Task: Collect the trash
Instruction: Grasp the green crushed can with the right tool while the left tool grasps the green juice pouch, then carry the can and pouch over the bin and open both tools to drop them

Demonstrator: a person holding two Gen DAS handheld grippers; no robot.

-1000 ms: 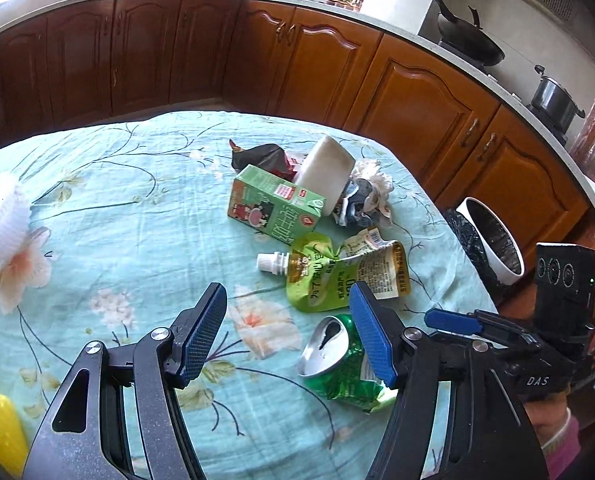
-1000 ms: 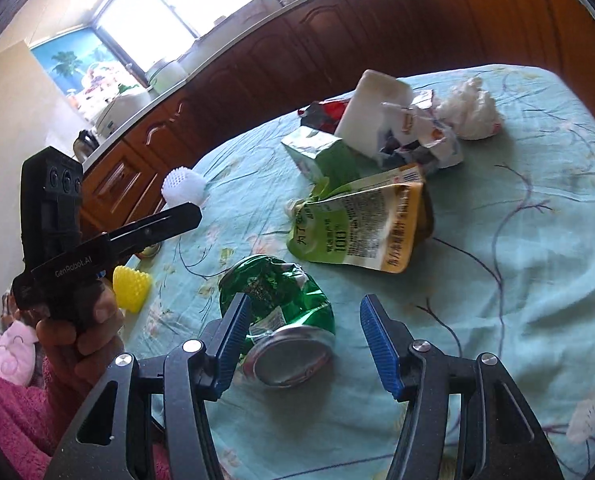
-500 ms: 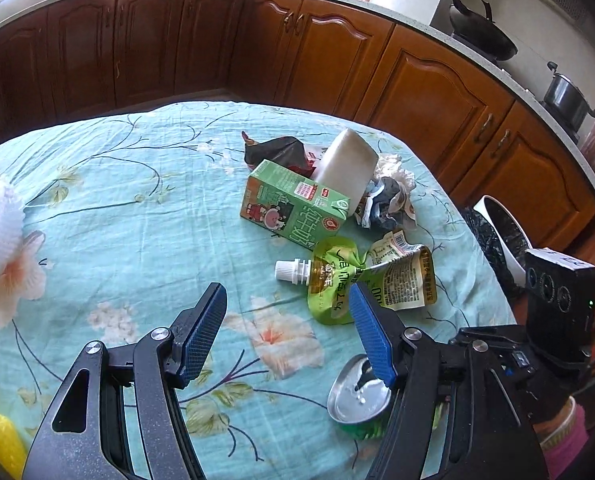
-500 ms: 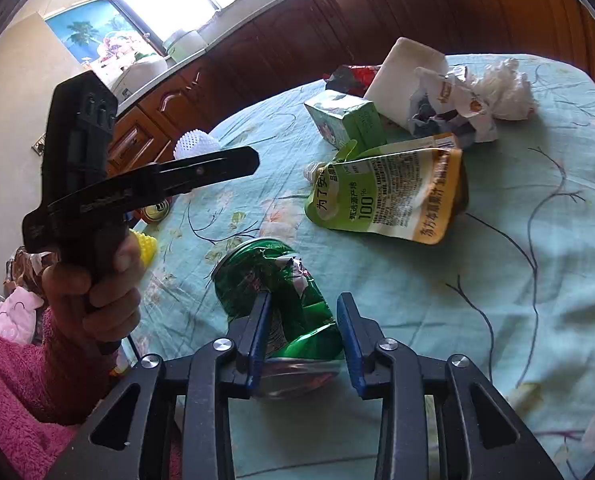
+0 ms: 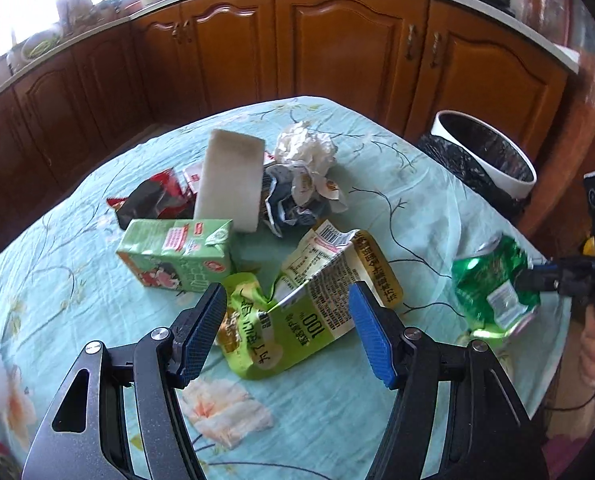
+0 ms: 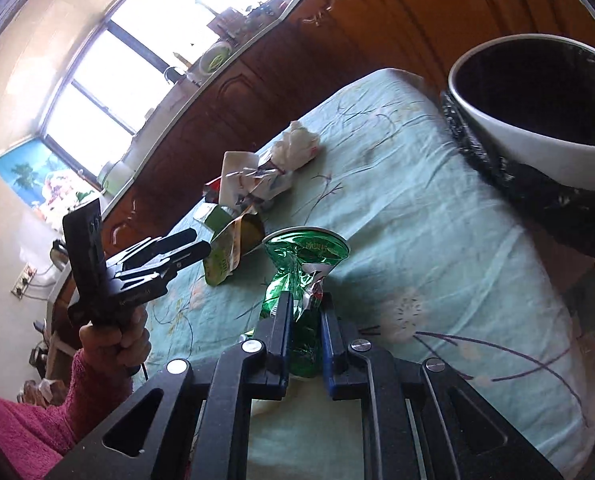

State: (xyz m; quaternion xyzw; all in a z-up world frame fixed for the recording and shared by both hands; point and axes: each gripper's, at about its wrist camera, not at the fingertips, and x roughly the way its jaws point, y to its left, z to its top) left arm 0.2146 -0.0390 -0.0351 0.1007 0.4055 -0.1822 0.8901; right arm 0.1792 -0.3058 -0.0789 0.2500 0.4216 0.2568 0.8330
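Two blue-padded fingers of the left gripper (image 5: 287, 334) stand apart and empty over a torn green foil pouch (image 5: 297, 308), its length running across the gap.

From the right wrist, the right gripper (image 6: 305, 320) pinches a crushed green can (image 6: 303, 276); the black-lined white bin (image 6: 537, 112) waits ahead, upper right.

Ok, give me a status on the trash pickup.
Nothing visibly binned yet. In hand: the right gripper has just closed on the crushed green can, near the bin. The left gripper is open over the green pouch. Left on the table: pouch, green carton, white cup, wrappers, tissue.
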